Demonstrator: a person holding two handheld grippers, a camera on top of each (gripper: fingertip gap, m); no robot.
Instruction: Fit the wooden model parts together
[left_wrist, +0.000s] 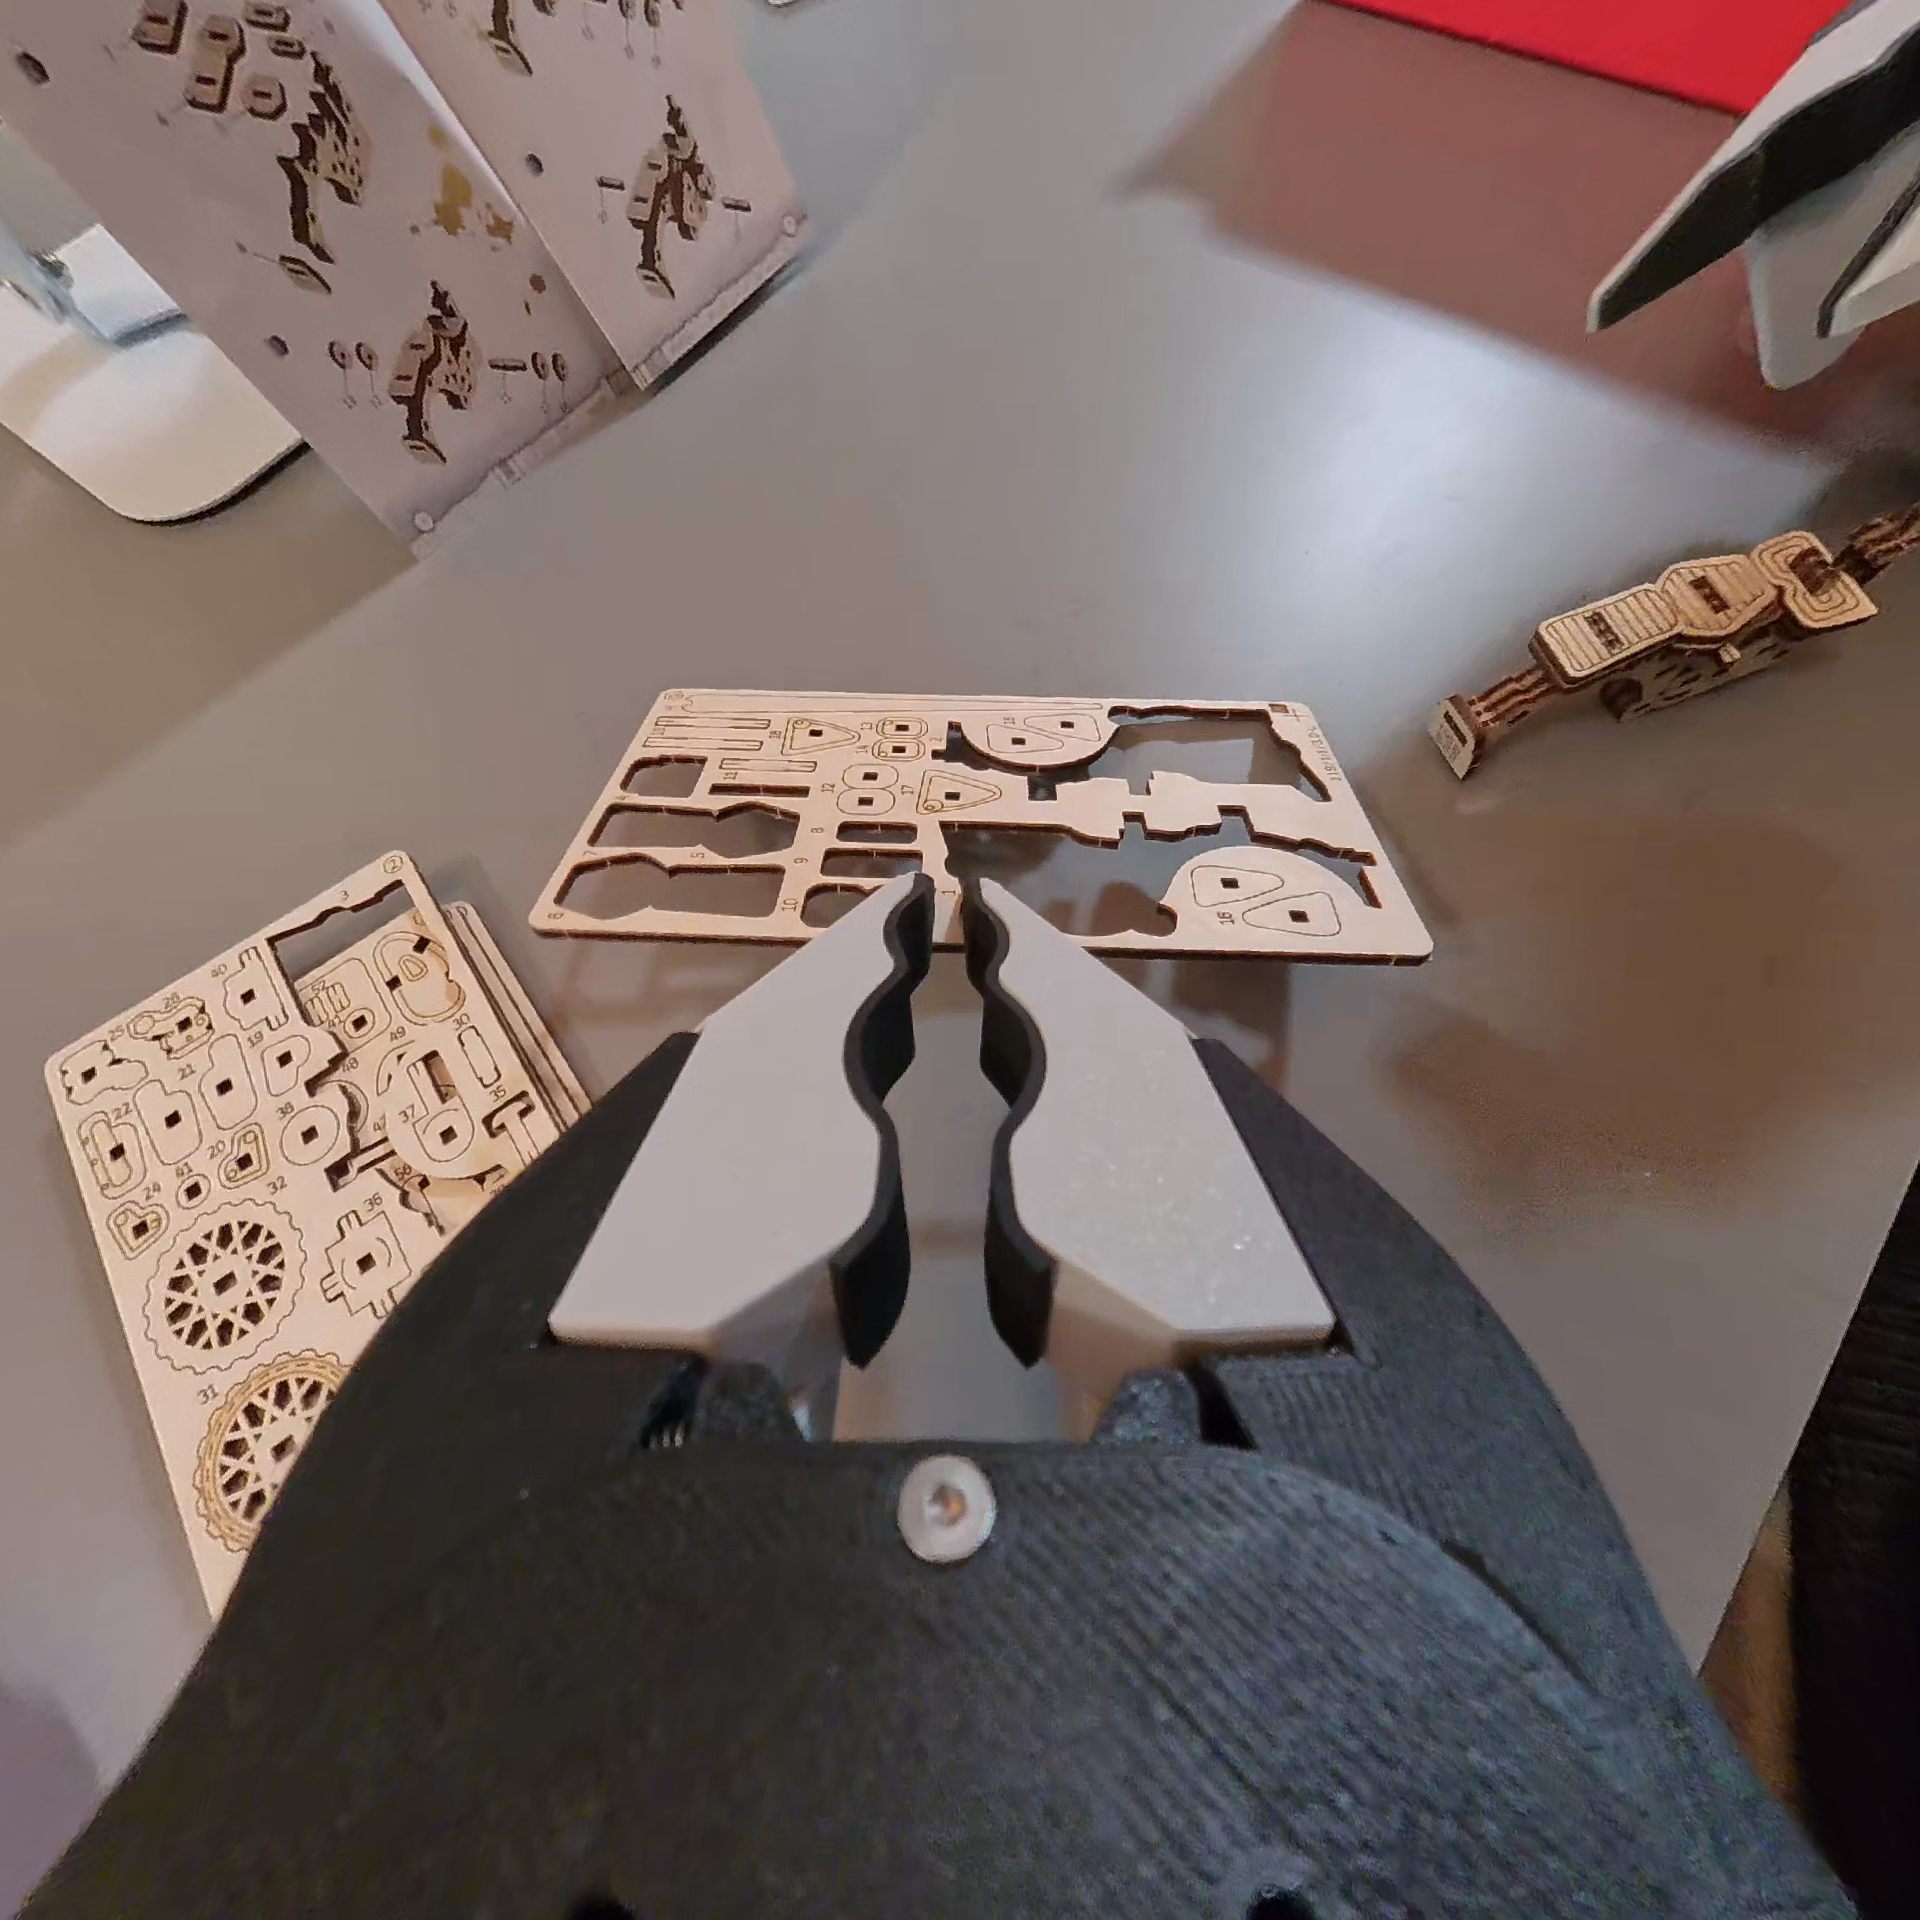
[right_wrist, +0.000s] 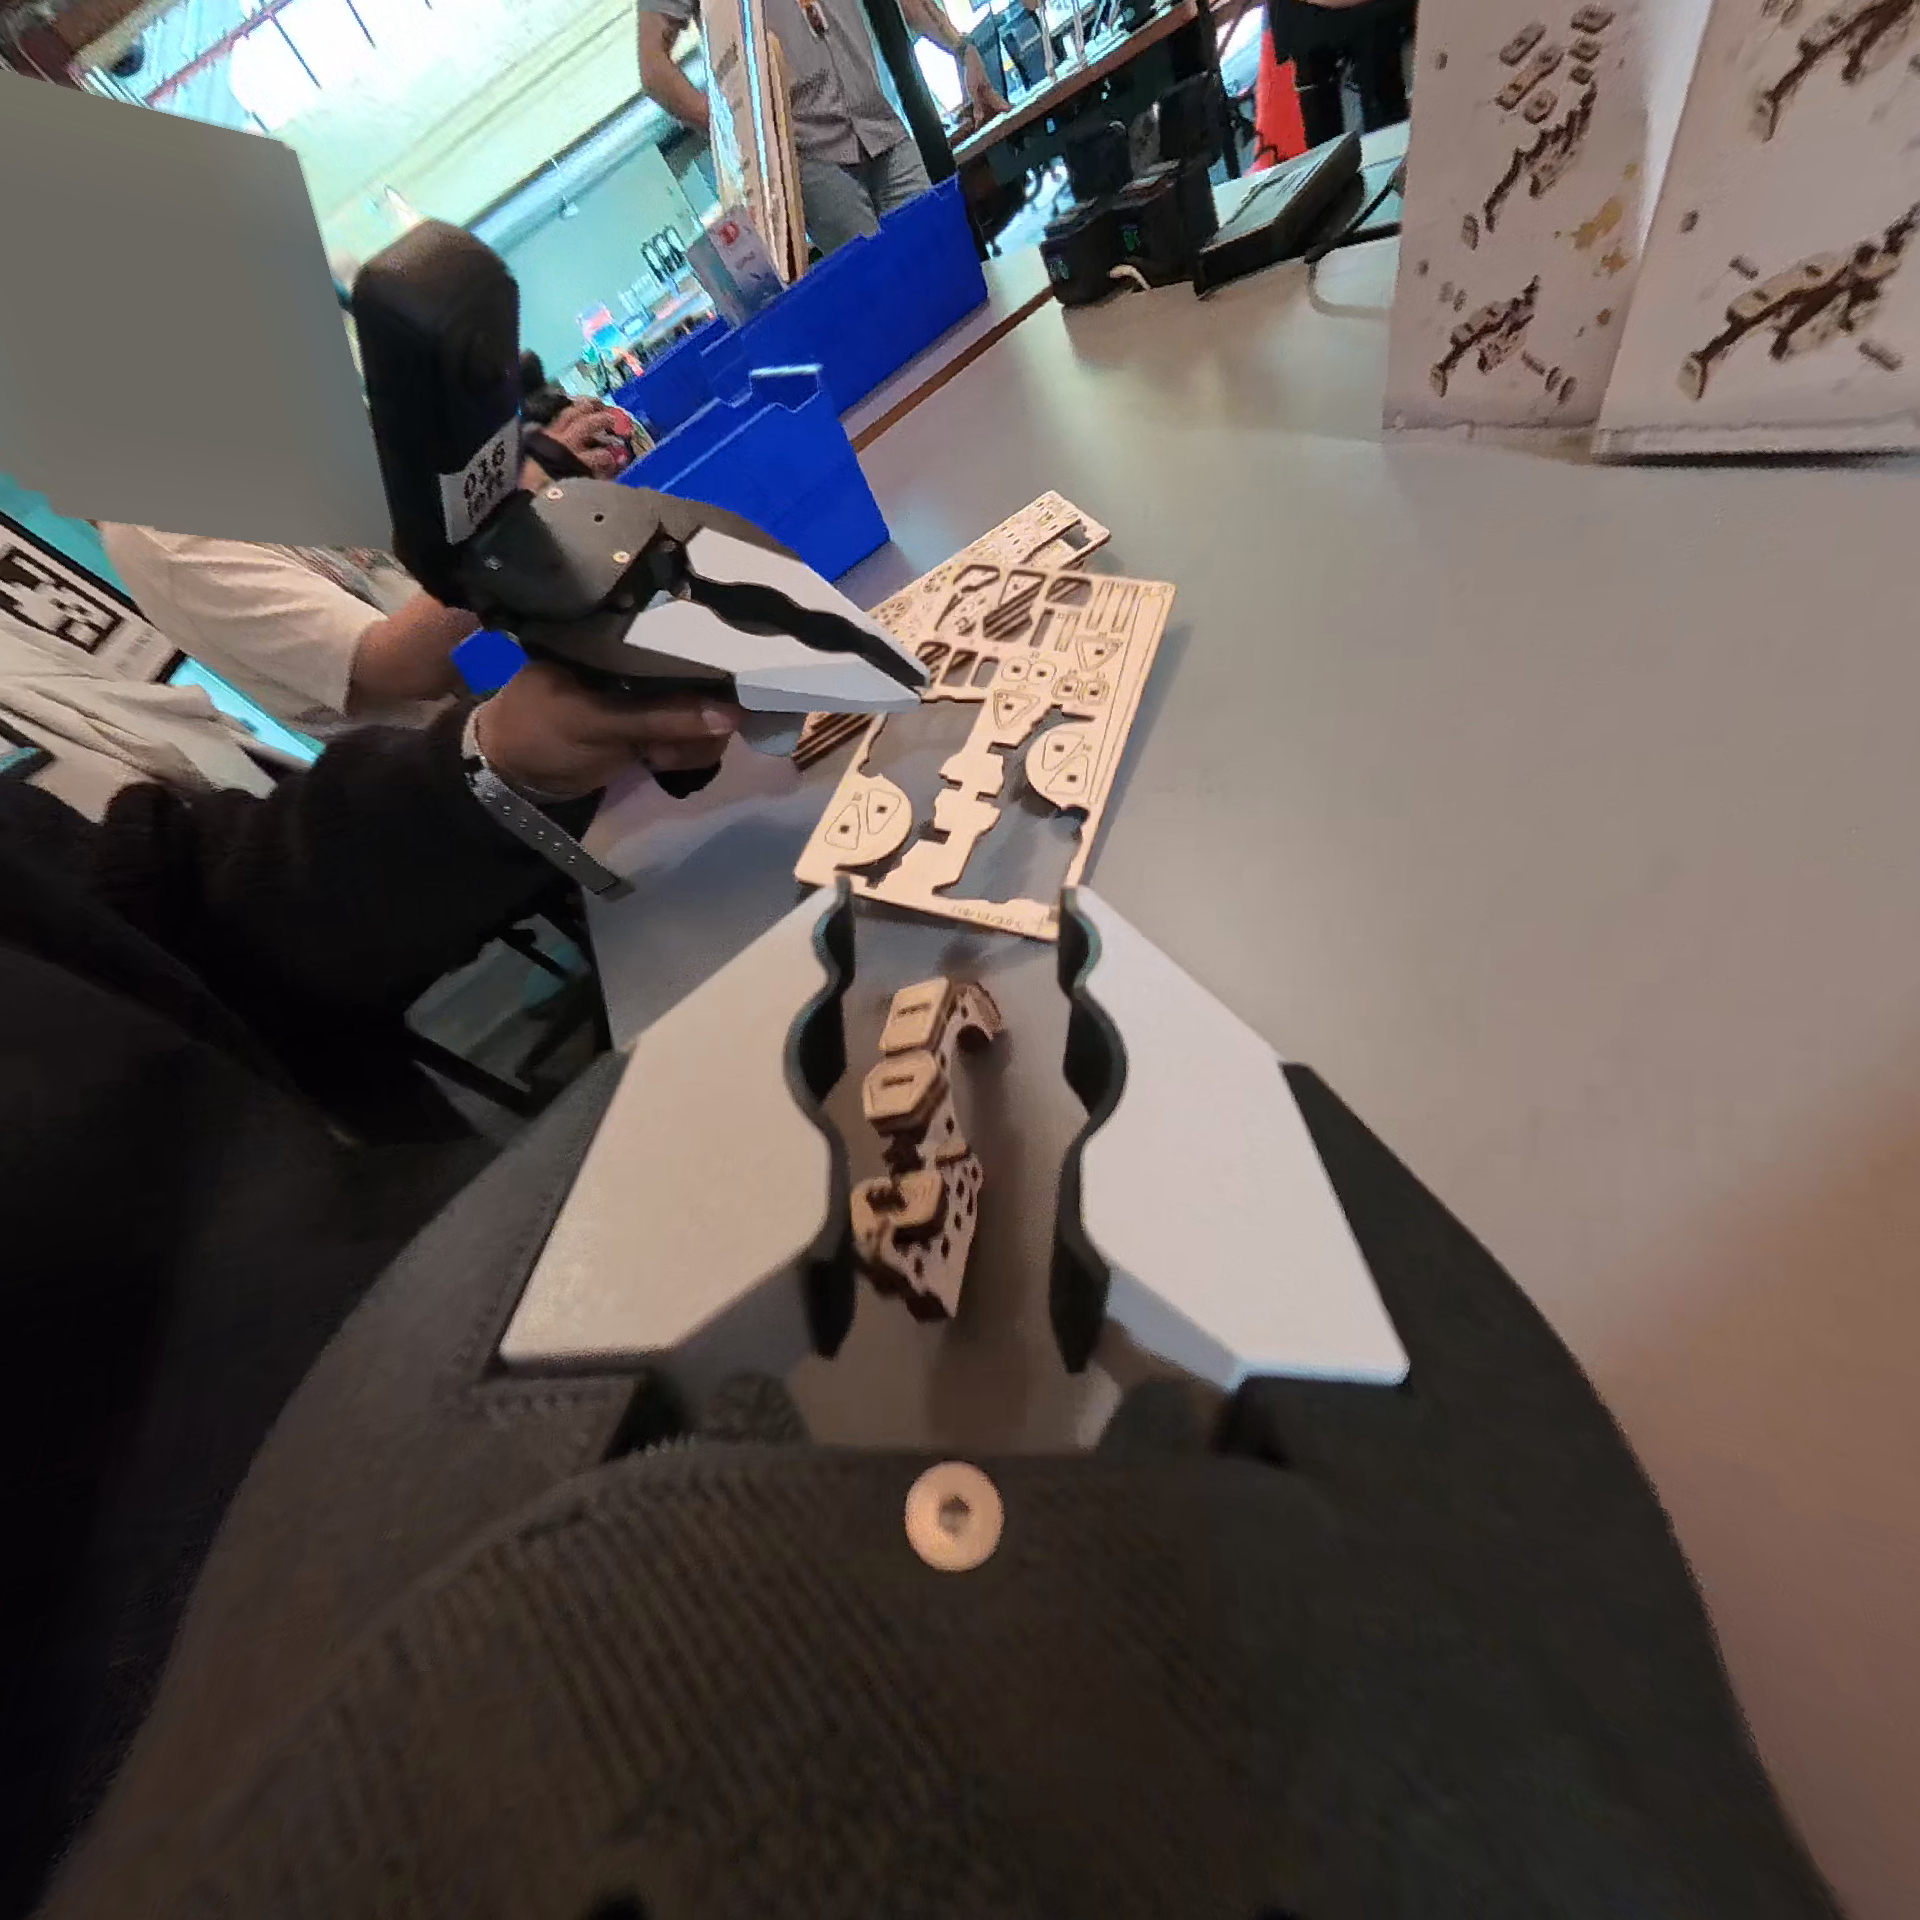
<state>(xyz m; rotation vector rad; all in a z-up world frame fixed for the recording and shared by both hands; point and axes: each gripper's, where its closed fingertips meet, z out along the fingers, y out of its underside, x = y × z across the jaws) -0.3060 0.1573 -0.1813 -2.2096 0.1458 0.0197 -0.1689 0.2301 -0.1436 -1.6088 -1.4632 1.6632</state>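
Blue plastic bins (right_wrist: 821, 312) stand at the far table edge; flat boards rise upright from the rear bin, other contents cannot be told.

The part-built wooden model (right_wrist: 920, 1143) lies on the grey table (left_wrist: 1039, 468), well right of the 2 flat parts sheets. Seen from the right wrist, its long axis runs roughly along the gripper's fingers. It is pale laser-cut plywood with dark burnt edges, engraved rounded panels and perforated sides.

The larger parts sheet (left_wrist: 987, 821) is thin ply with many empty cut-outs; the smaller sheet (left_wrist: 239, 1143) holds spoked wheels.

Left gripper (left_wrist: 943, 894): narrow gap, holding nothing, tips over the larger sheet's near edge. Right gripper (right_wrist: 951, 914): spread wide, the model between its fingers, contact not discernible.
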